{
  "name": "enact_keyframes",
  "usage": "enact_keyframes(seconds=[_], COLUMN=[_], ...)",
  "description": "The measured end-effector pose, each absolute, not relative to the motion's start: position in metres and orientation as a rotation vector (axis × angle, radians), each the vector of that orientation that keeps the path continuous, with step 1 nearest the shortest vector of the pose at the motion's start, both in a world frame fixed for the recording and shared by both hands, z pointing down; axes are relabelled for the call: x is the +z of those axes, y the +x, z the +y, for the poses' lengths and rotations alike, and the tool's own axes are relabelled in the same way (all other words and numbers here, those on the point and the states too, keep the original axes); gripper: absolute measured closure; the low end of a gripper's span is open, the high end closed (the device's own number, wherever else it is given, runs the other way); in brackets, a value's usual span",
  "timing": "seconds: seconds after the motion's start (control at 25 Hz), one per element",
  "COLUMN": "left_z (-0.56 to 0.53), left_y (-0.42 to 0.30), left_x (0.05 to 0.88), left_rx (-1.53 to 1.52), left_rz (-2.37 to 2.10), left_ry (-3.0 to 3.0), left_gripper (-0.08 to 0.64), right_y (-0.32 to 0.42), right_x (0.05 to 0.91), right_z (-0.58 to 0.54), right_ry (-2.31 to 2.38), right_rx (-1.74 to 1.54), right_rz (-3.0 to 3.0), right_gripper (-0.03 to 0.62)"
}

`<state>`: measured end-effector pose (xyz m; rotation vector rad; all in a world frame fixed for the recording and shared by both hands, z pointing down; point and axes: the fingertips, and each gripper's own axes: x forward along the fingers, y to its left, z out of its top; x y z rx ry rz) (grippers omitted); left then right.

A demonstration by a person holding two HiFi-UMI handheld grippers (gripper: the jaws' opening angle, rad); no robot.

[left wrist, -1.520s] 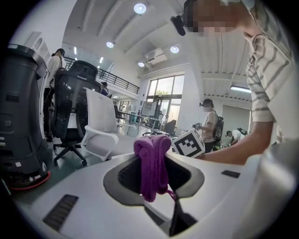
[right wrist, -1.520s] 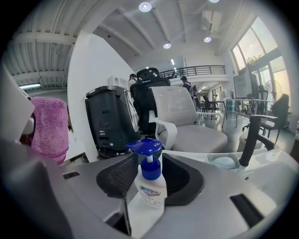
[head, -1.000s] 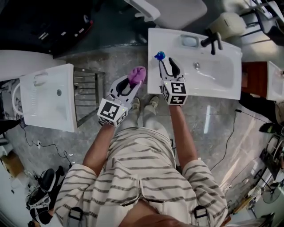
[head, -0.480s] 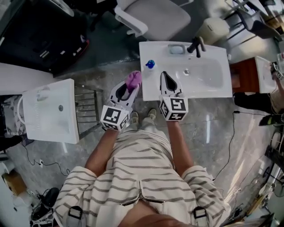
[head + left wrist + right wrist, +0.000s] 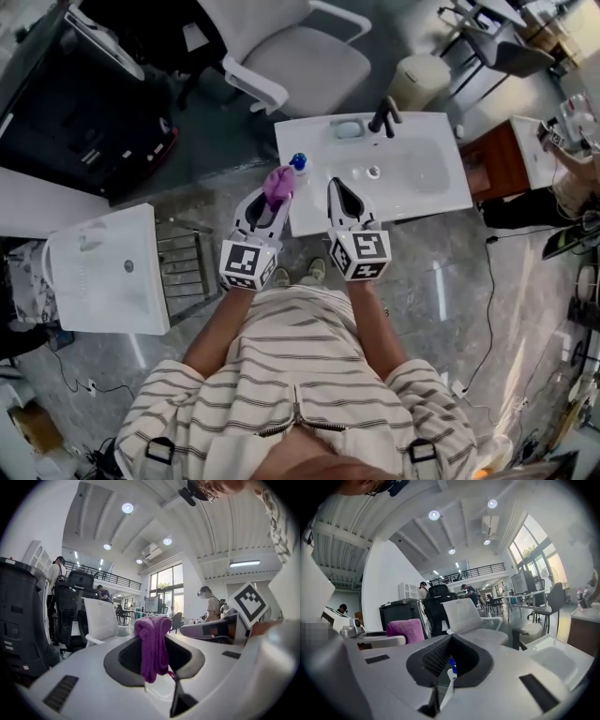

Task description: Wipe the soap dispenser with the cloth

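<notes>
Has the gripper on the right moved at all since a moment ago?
Yes. The right gripper has drawn back from the soap dispenser on the sink, toward the person.

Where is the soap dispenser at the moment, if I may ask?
Head view: the soap dispenser stands at the white sink's left end, close by the purple cloth.

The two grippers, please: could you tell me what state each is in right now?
Left gripper: closed on the purple cloth.
Right gripper: closed, holding nothing.

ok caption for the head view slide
left gripper holds cloth; dispenser stands on sink corner; right gripper shut, empty
</notes>
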<state>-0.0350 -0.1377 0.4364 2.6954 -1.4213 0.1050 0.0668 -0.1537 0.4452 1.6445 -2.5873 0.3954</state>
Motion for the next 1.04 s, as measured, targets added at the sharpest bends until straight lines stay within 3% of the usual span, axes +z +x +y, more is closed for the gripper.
enact_keyframes(seconds=[1.04], left_z=[-0.146], left_y=[-0.013], left_x=[0.410], left_rx=[0.033], left_rz=[-1.385], left_ry=[2.772], left_gripper=[0.445], right_y=[0.088], right_x=[0.412], right_z=[-0.142], right_ry=[1.735], right_rx=[0.345], right_rz=[-2.625], right_gripper=[0.598])
